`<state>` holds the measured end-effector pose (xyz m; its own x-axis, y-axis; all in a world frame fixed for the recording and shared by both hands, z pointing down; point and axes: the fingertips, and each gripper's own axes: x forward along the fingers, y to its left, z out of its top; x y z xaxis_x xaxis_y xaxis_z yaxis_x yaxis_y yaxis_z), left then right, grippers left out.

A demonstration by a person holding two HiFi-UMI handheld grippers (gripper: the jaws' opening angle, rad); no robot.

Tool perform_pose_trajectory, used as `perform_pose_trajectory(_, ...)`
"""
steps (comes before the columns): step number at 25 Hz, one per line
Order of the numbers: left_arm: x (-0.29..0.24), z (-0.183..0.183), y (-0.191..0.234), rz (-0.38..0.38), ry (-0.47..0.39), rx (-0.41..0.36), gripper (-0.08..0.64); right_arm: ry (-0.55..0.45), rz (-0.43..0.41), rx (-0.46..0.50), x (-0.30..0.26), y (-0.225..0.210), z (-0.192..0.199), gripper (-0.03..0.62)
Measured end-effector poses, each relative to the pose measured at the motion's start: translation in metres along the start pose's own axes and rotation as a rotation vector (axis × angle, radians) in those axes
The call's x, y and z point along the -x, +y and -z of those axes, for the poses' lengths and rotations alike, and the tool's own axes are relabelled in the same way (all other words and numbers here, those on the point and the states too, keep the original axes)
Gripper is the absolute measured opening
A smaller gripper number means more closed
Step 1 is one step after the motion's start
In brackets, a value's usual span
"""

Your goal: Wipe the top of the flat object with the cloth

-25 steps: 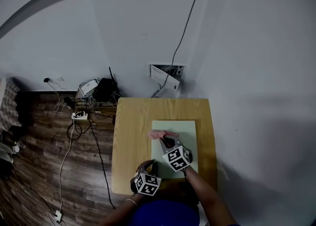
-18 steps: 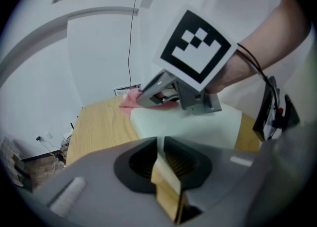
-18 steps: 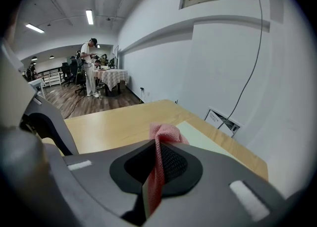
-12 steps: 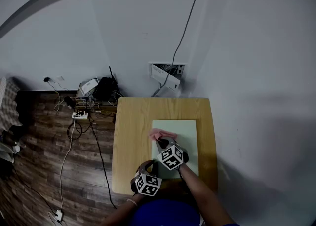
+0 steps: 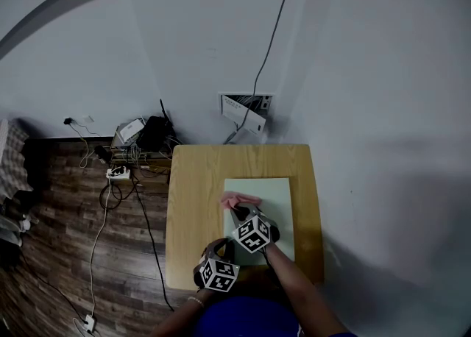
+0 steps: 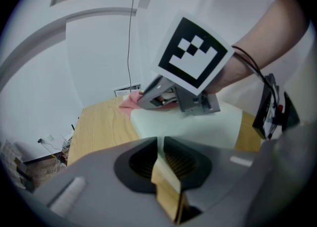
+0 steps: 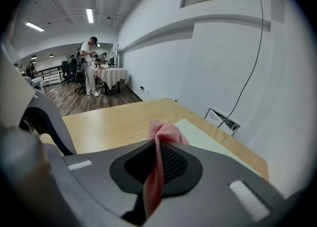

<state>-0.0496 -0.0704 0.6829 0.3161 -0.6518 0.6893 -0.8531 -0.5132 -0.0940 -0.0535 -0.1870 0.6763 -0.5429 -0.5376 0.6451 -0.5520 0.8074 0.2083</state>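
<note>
A pale green flat board [image 5: 268,199] lies on the right half of a small wooden table [image 5: 195,203]. My right gripper [image 5: 240,213] is shut on a pink cloth [image 5: 240,200], which rests at the board's left edge. In the right gripper view the cloth [image 7: 161,137] runs up between the jaws, with the board [image 7: 208,141] beyond it. My left gripper [image 5: 221,249] is at the board's near left corner, shut on its thin edge [image 6: 166,186]. From the left gripper view I see the right gripper [image 6: 156,94] and the cloth [image 6: 130,99] on the board [image 6: 198,127].
A wall box [image 5: 246,111] with a cable running up sits behind the table. Devices and tangled cables [image 5: 140,137] and a power strip [image 5: 118,174] lie on the wood floor to the left. People [image 7: 89,65] stand far off in the room.
My right gripper has come down and a little to the left with the cloth, which now lies at the board's left edge. The left gripper has stayed put.
</note>
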Motion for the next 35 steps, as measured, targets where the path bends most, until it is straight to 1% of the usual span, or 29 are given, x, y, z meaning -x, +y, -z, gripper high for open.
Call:
perform_pose_trajectory(8,0.001,-0.001,0.000,-0.003,-0.001,-0.001,0.029,0.022,0.012,-0.016,0.008,-0.009,0.012,0.014)
perform_pose_trajectory(16,0.001,-0.001,-0.001,-0.007,-0.003,-0.003,0.029,0.066,0.065,-0.064,0.026,-0.034,0.037,0.014)
perform_pose_trajectory(35,0.001,-0.002,-0.003,-0.008,-0.003,-0.008,0.028,0.127,0.196,-0.140,0.068,-0.082,0.092,0.014)
